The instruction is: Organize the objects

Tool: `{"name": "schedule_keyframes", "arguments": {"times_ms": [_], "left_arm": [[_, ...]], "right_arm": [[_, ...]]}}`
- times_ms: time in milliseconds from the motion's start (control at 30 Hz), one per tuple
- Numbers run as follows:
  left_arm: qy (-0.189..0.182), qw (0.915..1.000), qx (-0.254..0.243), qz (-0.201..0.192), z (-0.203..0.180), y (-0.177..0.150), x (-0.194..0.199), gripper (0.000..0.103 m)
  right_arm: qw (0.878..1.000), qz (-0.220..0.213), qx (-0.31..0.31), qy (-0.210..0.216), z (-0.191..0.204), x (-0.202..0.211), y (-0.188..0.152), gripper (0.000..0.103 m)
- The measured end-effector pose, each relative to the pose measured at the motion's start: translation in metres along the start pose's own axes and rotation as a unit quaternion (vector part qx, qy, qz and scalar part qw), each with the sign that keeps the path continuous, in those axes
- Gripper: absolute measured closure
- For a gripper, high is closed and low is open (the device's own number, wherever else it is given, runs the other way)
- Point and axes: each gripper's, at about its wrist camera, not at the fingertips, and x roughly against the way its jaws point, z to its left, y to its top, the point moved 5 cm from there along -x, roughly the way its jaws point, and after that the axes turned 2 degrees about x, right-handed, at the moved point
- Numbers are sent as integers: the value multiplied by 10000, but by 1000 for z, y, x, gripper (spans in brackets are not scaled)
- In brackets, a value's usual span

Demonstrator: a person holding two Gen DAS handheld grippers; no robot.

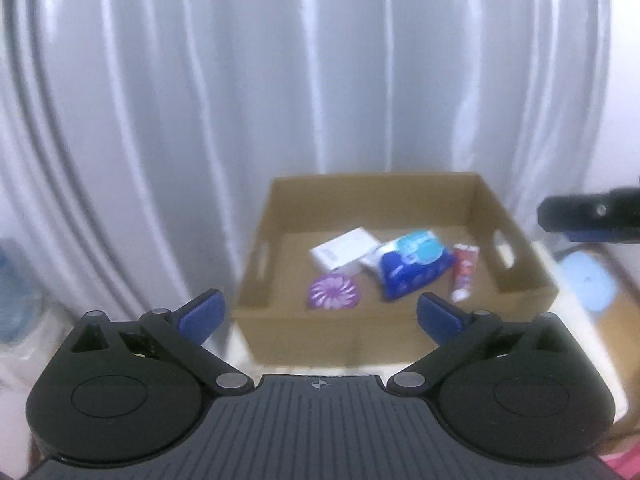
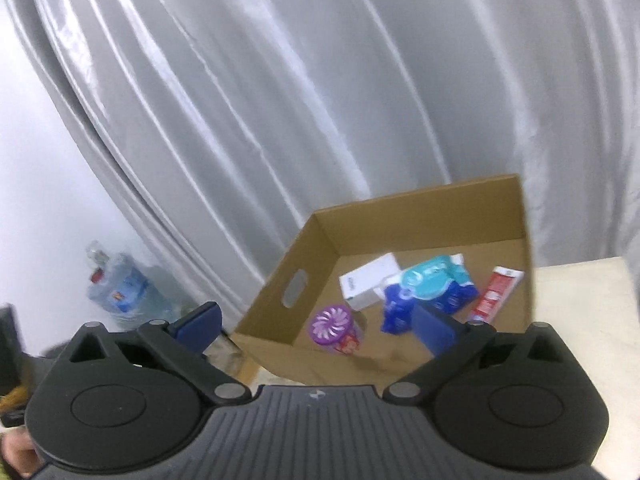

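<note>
Left gripper (image 1: 320, 314): spread wide, nothing between the blue pads (image 1: 202, 314), hanging above and short of the near wall of the cardboard box (image 1: 304, 336). Ahead of this gripper and inside the box, from left to right: purple round disc (image 1: 334, 291) nearest the left finger, flat on the box floor; white carton (image 1: 345, 254) farther back, touching the blue wipes pack (image 1: 412, 264) on its right; red-and-white toothpaste tube (image 1: 463, 272) just beside the pack, lying lengthwise toward the right finger. At the far right edge, level with the box rim: part of the right gripper (image 1: 592, 220), dark and blurred. Beyond it, lower right: pale blue object (image 1: 588, 280), too soft to identify. Behind everything: grey curtain (image 1: 280, 80).

Right gripper (image 2: 316, 324): likewise fully parted and holding nothing, raised over the near left corner of the same box (image 2: 276, 292). Far to its left, against the curtain (image 2: 320, 80): large water bottle (image 2: 124, 292) on the floor. Ahead, between the fingers: purple disc (image 2: 334, 326), closest. Behind it the white carton (image 2: 370, 282), then the wipes pack (image 2: 430, 286), partly covered by the right finger's pad (image 2: 434, 328). Farther right, against the box's right wall: toothpaste tube (image 2: 496, 290). Past that wall: light table (image 2: 580, 312) top.
</note>
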Motion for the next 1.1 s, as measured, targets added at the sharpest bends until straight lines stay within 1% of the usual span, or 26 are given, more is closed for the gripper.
{"name": "schedule_keyframes", "arguments": {"times_ms": [67, 100, 167, 233, 333, 433, 500, 600, 767, 900, 1100], "left_arm": [[45, 9999, -12, -155, -6, -8, 14, 0], [177, 9994, -57, -296, -9, -13, 22, 0], [410, 9982, 17, -425, -13, -23, 30, 0], [413, 9983, 181, -378, -16, -32, 33, 0], [296, 9991, 185, -235, -19, -41, 36, 0], [439, 9984, 177, -296, -19, -46, 31, 0], [468, 9982, 242, -277, -18, -46, 28, 0], [405, 9983, 424, -23, -14, -46, 18, 0], [563, 9978, 291, 175, -11, -46, -2, 0], [458, 9983, 275, 246, -12, -42, -15, 0], [251, 9985, 306, 377, -15, -37, -34, 0]], "right_arm": [[9996, -92, 152, -201, 6, 10, -11, 0], [9990, -155, 257, -323, 10, 14, -17, 0], [9971, -303, 435, -541, 17, 25, -26, 0], [9942, -390, 649, -761, 22, 35, -36, 0], [9884, -521, 940, -1076, 30, 47, -49, 0], [9815, -599, 1155, -1406, 34, 54, -58, 0], [9773, -612, 1257, -1590, 34, 54, -62, 0], [9737, -559, 1252, -1822, 33, 48, -64, 0], [9728, -332, 1187, -1963, 30, 35, -68, 0], [9692, -111, 1284, -2098, 29, 19, -69, 0], [9697, 115, 1174, -2142, 23, 0, -65, 0]]}}
